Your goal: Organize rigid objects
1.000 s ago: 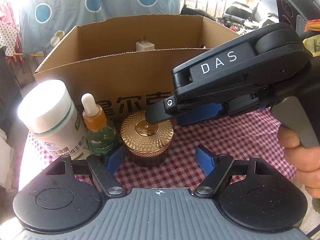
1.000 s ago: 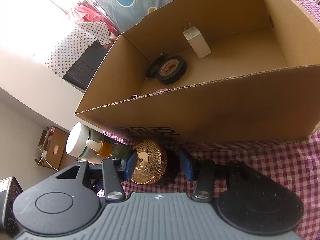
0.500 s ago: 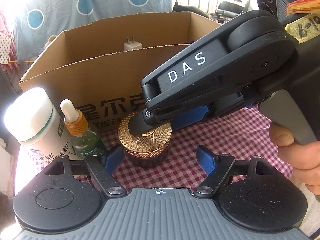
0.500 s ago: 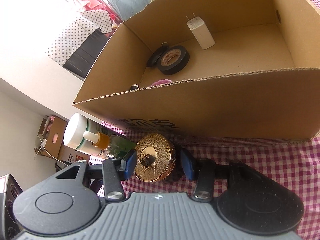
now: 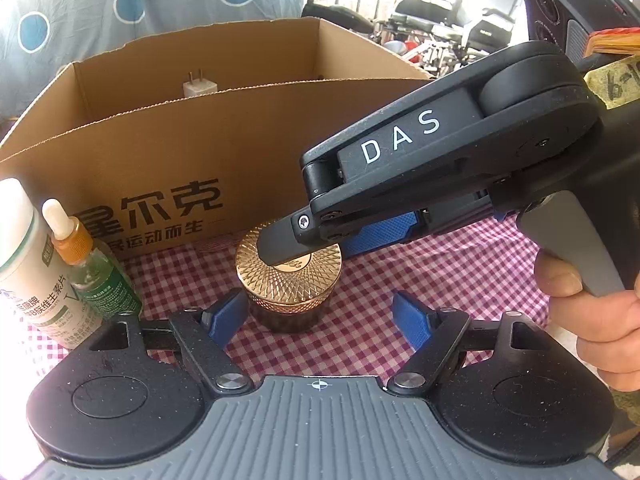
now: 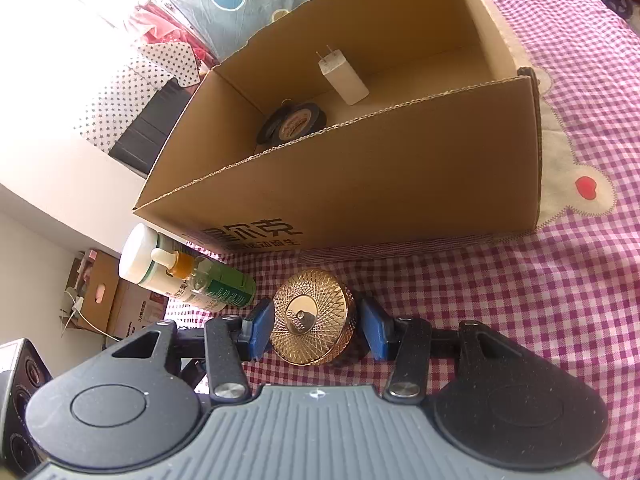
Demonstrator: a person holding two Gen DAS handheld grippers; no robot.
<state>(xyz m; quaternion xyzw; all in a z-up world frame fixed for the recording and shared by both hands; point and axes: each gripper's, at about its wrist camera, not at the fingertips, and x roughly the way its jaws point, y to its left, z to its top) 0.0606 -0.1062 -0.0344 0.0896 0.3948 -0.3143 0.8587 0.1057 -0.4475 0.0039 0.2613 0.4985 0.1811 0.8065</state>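
Note:
A round jar with a gold patterned lid point(image 5: 289, 276) stands on the checked cloth in front of a cardboard box point(image 5: 248, 148). My right gripper point(image 6: 316, 326) reaches down over the jar point(image 6: 314, 318), its blue pads on either side of the jar, close to it or just touching. In the left wrist view the right gripper point(image 5: 400, 184) covers part of the lid. My left gripper point(image 5: 320, 314) is open and empty, just in front of the jar. A white bottle point(image 5: 28, 264) and a dropper bottle point(image 5: 90, 264) stand at the left.
Inside the box lie a white plug adapter point(image 6: 343, 76) and rolls of black tape point(image 6: 294, 122). The pink checked cloth point(image 6: 520, 300) covers the table. The white bottle point(image 6: 150, 260) and the dropper bottle point(image 6: 208, 280) stand close left of the jar.
The right gripper has come down further around the gold jar and its pads have closed in on the jar's sides. The left gripper has stayed open, shifting slightly.

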